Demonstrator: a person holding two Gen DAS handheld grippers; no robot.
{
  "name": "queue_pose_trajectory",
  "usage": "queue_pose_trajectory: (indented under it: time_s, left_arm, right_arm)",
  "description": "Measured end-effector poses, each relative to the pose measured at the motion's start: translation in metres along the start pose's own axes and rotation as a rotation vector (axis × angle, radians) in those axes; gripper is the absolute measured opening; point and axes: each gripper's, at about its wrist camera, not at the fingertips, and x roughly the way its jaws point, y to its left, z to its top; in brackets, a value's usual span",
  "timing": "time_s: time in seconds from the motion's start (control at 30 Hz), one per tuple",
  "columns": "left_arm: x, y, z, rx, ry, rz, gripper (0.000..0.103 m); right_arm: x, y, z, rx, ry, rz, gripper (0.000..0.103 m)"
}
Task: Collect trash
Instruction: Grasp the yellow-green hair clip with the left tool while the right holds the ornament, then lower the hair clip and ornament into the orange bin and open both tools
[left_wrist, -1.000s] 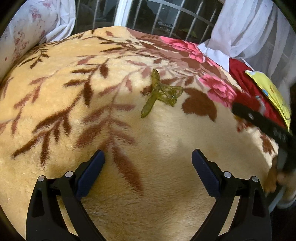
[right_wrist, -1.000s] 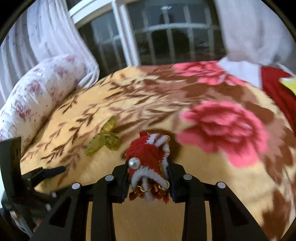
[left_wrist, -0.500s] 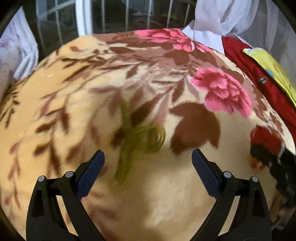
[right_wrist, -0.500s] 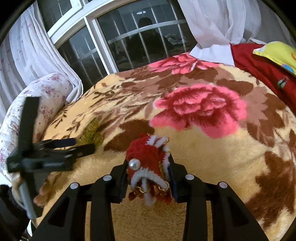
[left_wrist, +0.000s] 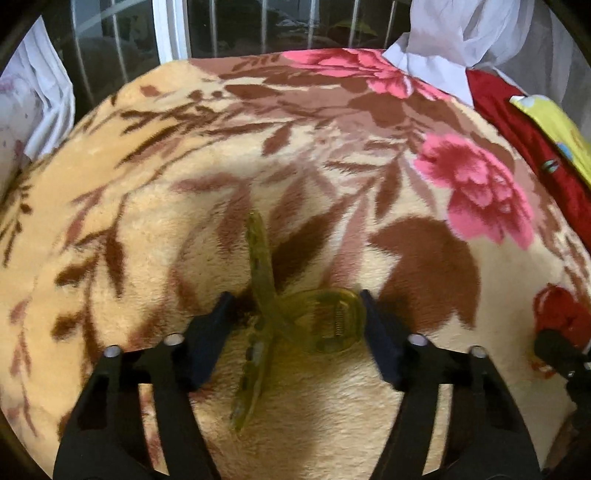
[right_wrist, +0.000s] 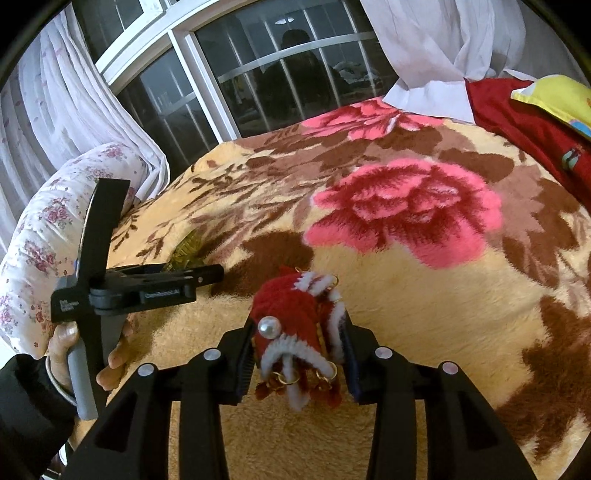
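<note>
A yellow-green translucent hair clip (left_wrist: 295, 317) lies on the floral blanket (left_wrist: 147, 184). My left gripper (left_wrist: 295, 314) is down around it, one jaw on each side, the right jaw touching the clip's rounded part. The jaws have narrowed but a gap shows at the left jaw. The clip partly shows in the right wrist view (right_wrist: 186, 247) behind the left gripper (right_wrist: 207, 275). My right gripper (right_wrist: 299, 350) is shut on a red and white fuzzy ornament (right_wrist: 295, 325) with a pearl and gold rings, held above the blanket.
A floral pillow (right_wrist: 44, 229) lies at the bed's left edge. A red cloth (right_wrist: 535, 129) and a yellow item (right_wrist: 557, 96) lie at the far right. White curtains (right_wrist: 424, 48) and a barred window stand behind the bed.
My left gripper moved forward and down onto the clip, and its jaws have narrowed around it. My right gripper, still holding the ornament, lifted and turned slightly.
</note>
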Motion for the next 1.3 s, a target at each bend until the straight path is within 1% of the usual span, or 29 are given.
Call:
queue_pose_trajectory:
  time_s: [0.03,0.07,0.17,0.37,0.5,0.57,0.63,0.7,0.83,0.93,1.03,1.07,1.23,1.3]
  left_arm:
    - [-0.002,0.001,0.000,-0.006,-0.008,0.002,0.053]
    - [-0.003,0.003,0.000,-0.012,-0.013,0.002,0.044]
    - [-0.005,0.005,0.000,-0.016,-0.025,0.007,0.044]
    - [-0.010,-0.003,-0.001,0.015,-0.039,0.046,0.044]
    - [-0.025,-0.010,-0.007,0.040,-0.062,0.089,0.044]
    - [-0.041,-0.016,-0.014,0.068,-0.083,0.106,0.044]
    - [-0.061,-0.021,-0.026,0.097,-0.112,0.125,0.044]
    - [-0.076,-0.020,-0.035,0.091,-0.127,0.127,0.044]
    - [-0.113,-0.015,-0.066,0.041,-0.151,0.116,0.044]
    - [-0.131,-0.012,-0.088,0.008,-0.160,0.115,0.044]
    - [-0.148,-0.007,-0.110,-0.026,-0.165,0.105,0.044]
    - [-0.154,-0.007,-0.117,-0.030,-0.171,0.108,0.044]
    - [-0.178,-0.005,-0.149,-0.052,-0.181,0.098,0.044]
    - [-0.188,-0.005,-0.163,-0.055,-0.188,0.093,0.044]
  right_arm:
    - [0.000,0.000,0.000,0.000,0.001,-0.001,0.041]
    - [0.000,0.000,0.000,0.001,0.000,-0.002,0.041]
    - [0.000,0.000,0.000,0.003,0.001,0.000,0.040]
    - [0.003,-0.003,0.000,0.030,0.024,0.016,0.040]
    - [0.003,-0.008,0.000,0.053,0.025,0.031,0.040]
    - [0.003,-0.008,-0.001,0.057,0.026,0.035,0.040]
    - [0.005,-0.008,0.000,0.061,0.035,0.034,0.040]
    - [0.006,-0.009,-0.001,0.066,0.040,0.020,0.040]
    - [0.006,-0.007,-0.001,0.062,0.043,-0.013,0.039]
    - [0.004,-0.004,-0.001,0.046,0.037,-0.037,0.039]
    - [-0.007,0.007,-0.003,0.014,0.015,-0.088,0.039]
    - [-0.013,0.011,-0.006,0.006,0.005,-0.092,0.039]
    - [-0.049,0.043,-0.030,-0.018,-0.018,-0.014,0.039]
    - [-0.074,0.063,-0.045,-0.050,-0.043,0.013,0.039]
